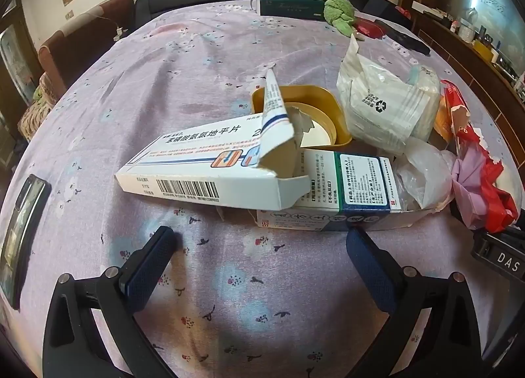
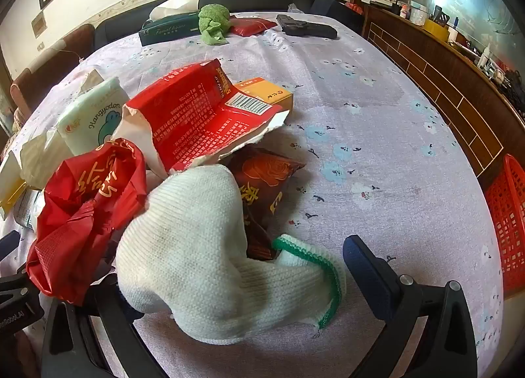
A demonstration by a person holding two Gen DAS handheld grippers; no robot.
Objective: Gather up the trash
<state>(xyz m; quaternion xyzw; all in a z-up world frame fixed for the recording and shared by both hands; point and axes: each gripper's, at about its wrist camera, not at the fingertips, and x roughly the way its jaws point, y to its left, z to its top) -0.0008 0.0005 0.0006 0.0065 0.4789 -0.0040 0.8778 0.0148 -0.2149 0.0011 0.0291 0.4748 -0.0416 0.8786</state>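
Note:
A heap of trash lies on the lilac flowered tablecloth (image 1: pixel 203 60). My left gripper (image 1: pixel 262 242) stands open just short of a torn white medicine box (image 1: pixel 210 161), which rests on a green-and-white box (image 1: pixel 347 194). Behind them are a yellow lid (image 1: pixel 321 106), a clear bag of masks (image 1: pixel 387 109) and crumpled plastic (image 1: pixel 423 174). My right gripper (image 2: pixel 242 256) is open too. A white knit glove (image 2: pixel 197 253) lies between its jaws and hides the left finger. Around the glove lie a red plastic bag (image 2: pixel 85 214), a torn red carton (image 2: pixel 203 115) and a brown rose packet (image 2: pixel 265 181).
A phone (image 1: pixel 23 237) lies at the table's left edge. A red basket (image 2: pixel 508 227) stands off the table's right side. At the far end are a tissue box (image 2: pixel 170 29), a green plush (image 2: pixel 213 22) and a black object (image 2: pixel 305 29). An orange box (image 2: pixel 269 92) lies behind the carton.

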